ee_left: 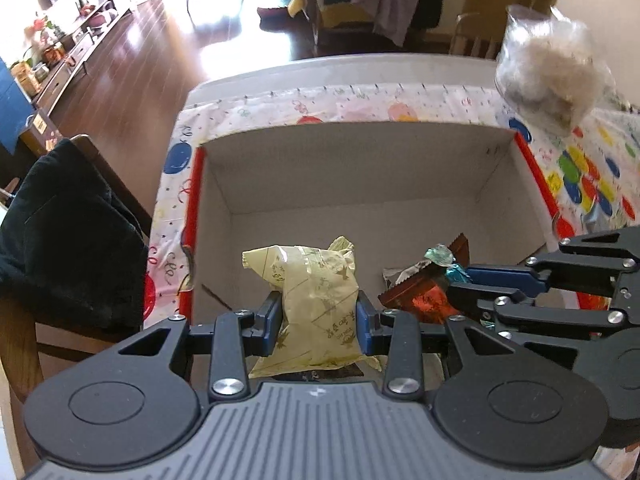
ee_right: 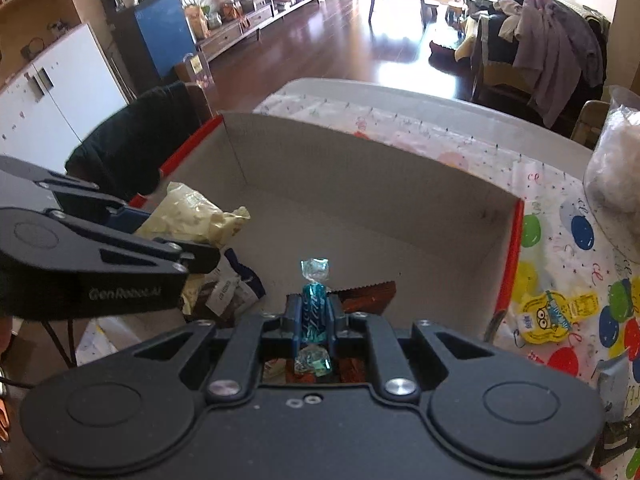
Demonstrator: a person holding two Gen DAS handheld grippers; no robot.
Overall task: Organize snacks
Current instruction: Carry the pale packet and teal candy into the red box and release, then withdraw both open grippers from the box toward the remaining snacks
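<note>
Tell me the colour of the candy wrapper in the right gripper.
Teal-blue candy wrapper with clear twisted ends, clearest in the right wrist view.

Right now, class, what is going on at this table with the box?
A person is sorting snacks into an open cardboard box. The left gripper is shut on a pale yellow wrapped snack packet; the right gripper is shut on a small teal twist-wrapped candy. Both are over the box, where brown and red wrappers already lie.

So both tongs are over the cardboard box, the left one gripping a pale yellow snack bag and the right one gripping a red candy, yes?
Nearly. The right tongs grip a blue twist-wrapped candy, not a red one, as the right wrist view shows. The rest holds: the left tongs grip the pale yellow snack bag, both over the cardboard box.
</note>
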